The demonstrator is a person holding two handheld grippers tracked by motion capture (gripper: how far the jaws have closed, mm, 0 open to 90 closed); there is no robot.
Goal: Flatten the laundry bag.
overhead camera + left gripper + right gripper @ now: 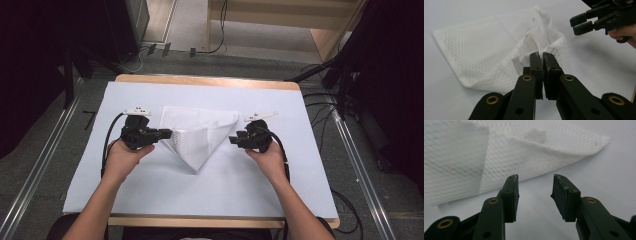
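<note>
A white mesh cloth [197, 134] lies folded into a rough triangle on the pale sheet, its point toward the person. My left gripper [167, 134] sits at the cloth's left edge, shut on a fold of it. In the left gripper view the jaws [541, 56] pinch the cloth [486, 47], whose edge is bunched and lifted over them. My right gripper [234, 139] rests on the sheet just right of the cloth, open, apart from it. In the right gripper view its jaws [535, 181] stand spread with nothing between them, the cloth's edge [524, 147] just beyond.
A pale sheet [150, 190] covers the wooden table [210, 81]. Metal rails [40, 170] run along both sides of the table on the floor. Cables [325, 107] lie at the right, and dark stands at the back left.
</note>
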